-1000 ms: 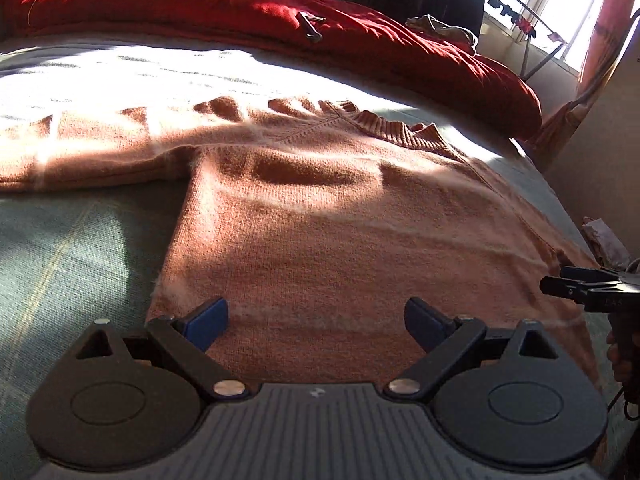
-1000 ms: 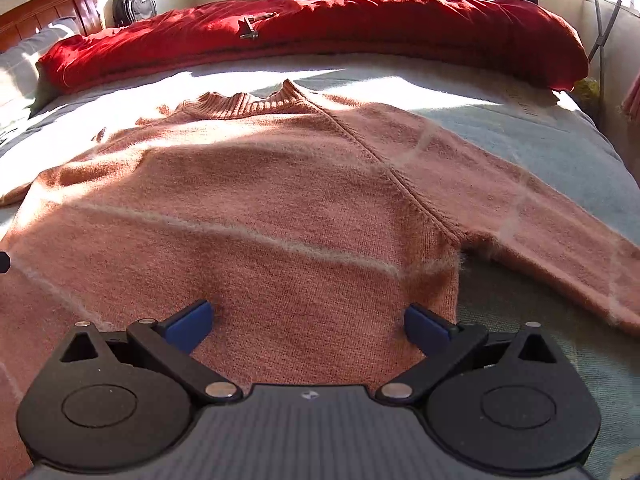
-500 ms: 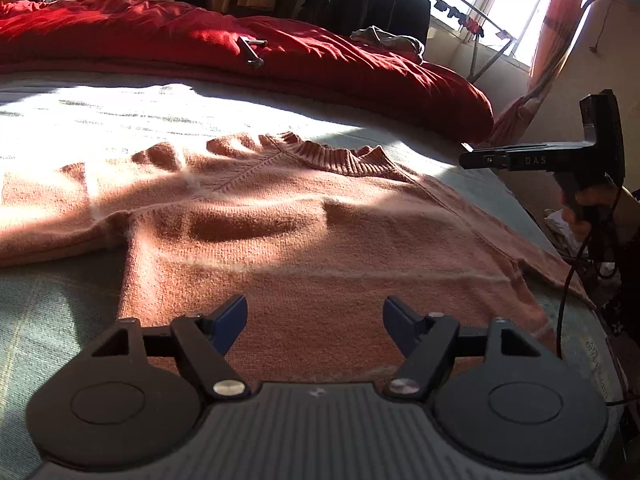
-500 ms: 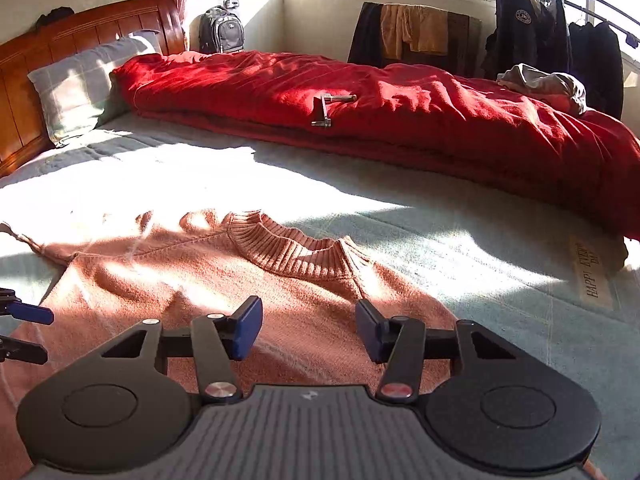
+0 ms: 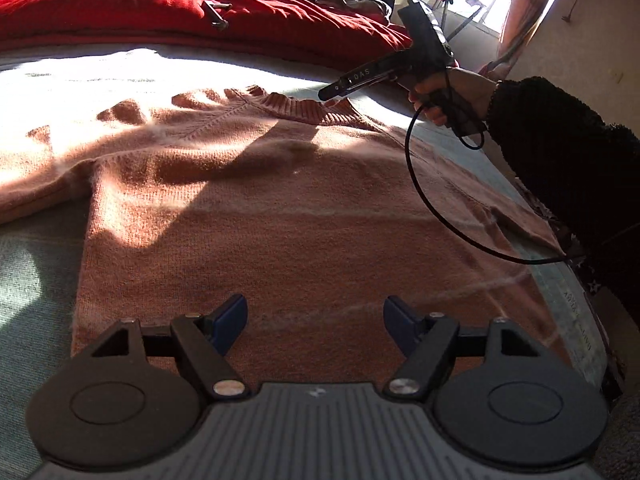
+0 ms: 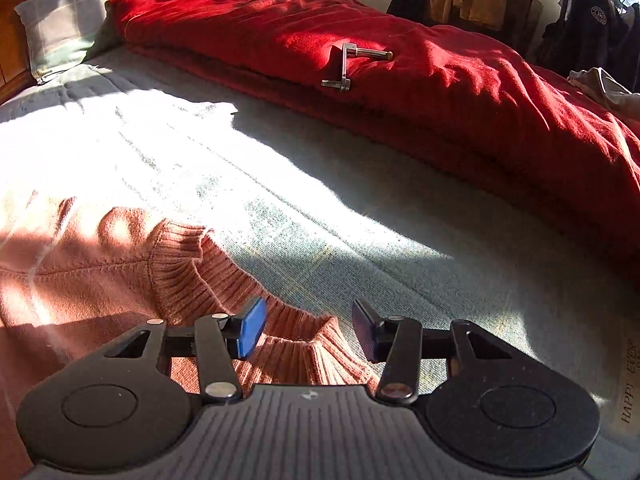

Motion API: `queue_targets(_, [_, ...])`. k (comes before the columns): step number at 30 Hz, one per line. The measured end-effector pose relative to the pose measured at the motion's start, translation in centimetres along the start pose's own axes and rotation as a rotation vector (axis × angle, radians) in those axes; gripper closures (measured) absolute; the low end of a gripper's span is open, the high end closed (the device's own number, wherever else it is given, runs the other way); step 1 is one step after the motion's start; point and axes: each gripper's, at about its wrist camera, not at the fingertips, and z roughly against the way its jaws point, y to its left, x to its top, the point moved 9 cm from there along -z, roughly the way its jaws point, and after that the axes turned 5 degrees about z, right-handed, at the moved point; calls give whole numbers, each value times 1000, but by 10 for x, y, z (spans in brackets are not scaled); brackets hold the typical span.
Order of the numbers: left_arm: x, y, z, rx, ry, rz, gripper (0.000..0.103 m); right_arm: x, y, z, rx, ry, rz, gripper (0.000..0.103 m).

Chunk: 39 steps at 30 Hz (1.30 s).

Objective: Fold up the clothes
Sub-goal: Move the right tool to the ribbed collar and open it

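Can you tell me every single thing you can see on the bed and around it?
sweater: one, salmon pink, spread flat on the bed, ribbed collar toward the quilt
bed cover: one, pale grey-green, under the sweater
quilt: one, red, bunched along the far side of the bed
metal crank handle: one, silver, lying on the quilt
pillow: one, pale checked, at the wooden headboard
hanging clothes: several, dark and mustard, by the window
left gripper: one, black with blue pads, jaws open over the sweater's hem
right gripper: one, black with blue pads, jaws open at the collar
hand: one, in a dark fuzzy sleeve, holding the right gripper
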Motion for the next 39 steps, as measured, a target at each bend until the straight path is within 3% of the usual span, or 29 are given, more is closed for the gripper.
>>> queue_targets(4, [-6,0,-5,-3,21,-34,28,-9,-6,-27,27,58,35,49])
queue_targets(9, [-1,-1,-9,-15,29,-41,27,-19,-1,-27,76,94,92,51])
queue_targets(11, [2,-4,-10,-16,43,-71,27,-21,9,-22,102,103,143,78])
queue_targets(17, [9,-20,-16,-27,101,-216,27,-19,21,-10,48,97,269,89])
queue_targets(20, [10,-28,-21,-38,121,-279,27,-13,18,-4,-25,69,285,92])
queue_targets(25, [9,-31,-25,-37,121,-281,27,7,-8,2,-117,21,208,98])
queue_targets(30, [9,-31,-25,-43,120,-271,27,1,-15,-6,-75,36,145,97])
queue_targets(33, [10,-28,-26,-39,116,-255,26,12,-5,-4,-24,0,145,90])
queue_targets(35, [10,-27,-28,-49,111,-240,26,22,8,-3,22,-18,169,72])
queue_targets(39, [8,-26,-28,-57,106,-226,26,33,40,-17,72,-12,269,61])
